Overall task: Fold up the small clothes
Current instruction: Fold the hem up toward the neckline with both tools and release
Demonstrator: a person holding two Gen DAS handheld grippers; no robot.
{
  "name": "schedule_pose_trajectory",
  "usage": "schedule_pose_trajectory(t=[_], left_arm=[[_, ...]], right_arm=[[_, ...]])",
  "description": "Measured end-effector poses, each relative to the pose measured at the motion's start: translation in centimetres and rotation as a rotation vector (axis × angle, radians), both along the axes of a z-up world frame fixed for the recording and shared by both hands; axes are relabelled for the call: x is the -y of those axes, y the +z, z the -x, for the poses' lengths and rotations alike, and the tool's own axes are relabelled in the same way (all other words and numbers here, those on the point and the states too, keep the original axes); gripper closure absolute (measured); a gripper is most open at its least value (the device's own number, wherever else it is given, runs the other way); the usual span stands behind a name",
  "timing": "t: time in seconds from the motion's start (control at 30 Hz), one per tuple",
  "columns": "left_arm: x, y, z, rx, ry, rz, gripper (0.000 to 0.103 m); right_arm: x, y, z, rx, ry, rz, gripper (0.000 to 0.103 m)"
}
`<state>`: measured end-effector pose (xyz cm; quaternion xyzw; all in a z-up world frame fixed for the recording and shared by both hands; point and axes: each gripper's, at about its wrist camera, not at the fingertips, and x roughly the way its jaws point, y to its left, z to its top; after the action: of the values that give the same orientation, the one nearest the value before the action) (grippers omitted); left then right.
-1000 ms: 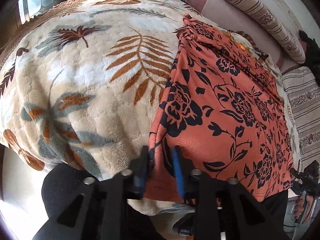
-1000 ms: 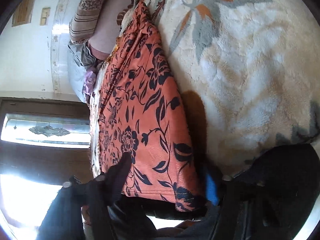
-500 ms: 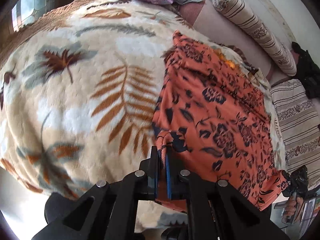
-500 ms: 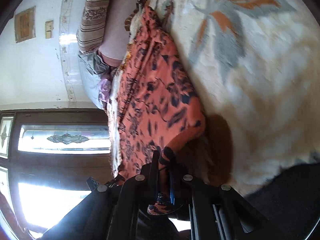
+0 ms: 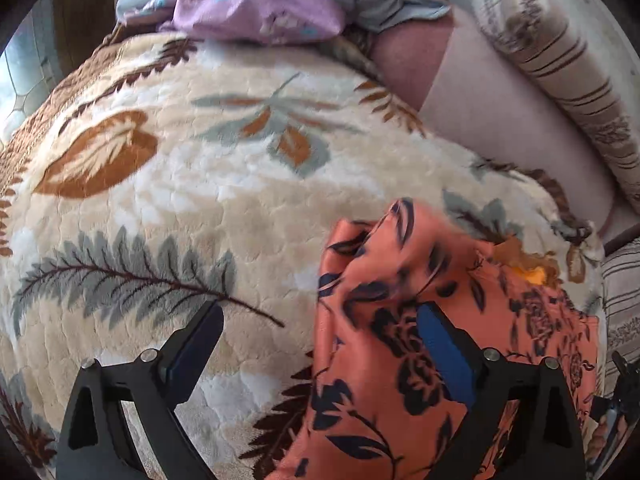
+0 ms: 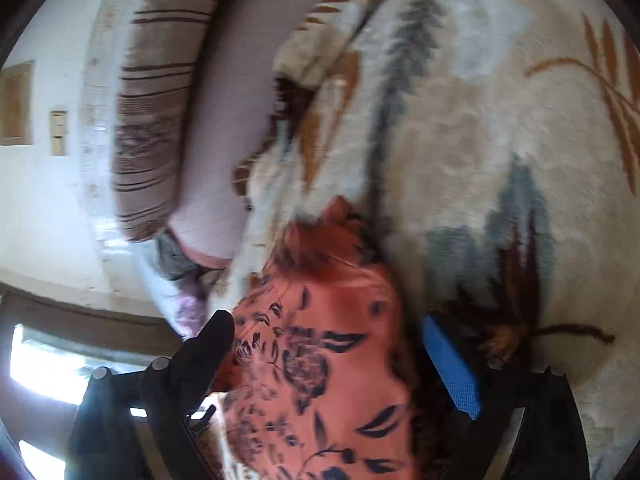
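Observation:
An orange garment with a black flower print (image 5: 400, 360) lies folded over on a leaf-patterned blanket (image 5: 200, 200). In the left wrist view my left gripper (image 5: 320, 320) is open, with the garment's bunched edge lying loose between the jaws, nearer the right, blue-padded finger (image 5: 444, 356). In the right wrist view the same garment (image 6: 320, 360) lies between the wide-open jaws of my right gripper (image 6: 326, 332). Neither gripper pinches the cloth.
A pile of lilac and grey clothes (image 5: 260, 4) lies at the blanket's far edge. A striped bolster pillow (image 5: 560, 72) and a pink sheet (image 5: 500, 120) lie to the right. A wall and window show in the right wrist view (image 6: 40, 360).
Both grippers were shut on the garment's near corners, carried them away over the cloth toward the far end, and have now opened and let go. The garment is folded over on itself.

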<state>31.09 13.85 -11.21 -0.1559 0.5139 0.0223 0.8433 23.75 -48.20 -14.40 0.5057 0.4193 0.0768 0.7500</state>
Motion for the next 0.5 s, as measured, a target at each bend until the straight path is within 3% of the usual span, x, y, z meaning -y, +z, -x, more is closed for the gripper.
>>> schedule_pose_trajectory(t=[0.1,0.2,0.33,0.43,0.5], left_arm=[[-2.0,1.5,3.0,0.106,0.035,0.019,0.007],[-3.2,3.3,8.6,0.184,0.063,0.05,0.006],[-2.1,2.1,14.8,0.181,0.042,0.121,0.006],[0.6,-0.5,15.1,0.096,0.018,0.171,0.006],[2.1,-1.7,13.8,0.06,0.004,0.154,0.006]], right_arm=[[-0.2,2.6,5.1,0.114,-0.035,0.052,0.007],[-1.0,3.8,11.7,0.15,-0.03,0.053,0.007],[-4.0,1.7,16.7,0.061,0.017,-0.007,0.007],[-5.8,0.7,15.7,0.021,-0.014,0.058,0.007],[-6.2,0.6,13.7,0.028,-0.043,0.002,0.007]])
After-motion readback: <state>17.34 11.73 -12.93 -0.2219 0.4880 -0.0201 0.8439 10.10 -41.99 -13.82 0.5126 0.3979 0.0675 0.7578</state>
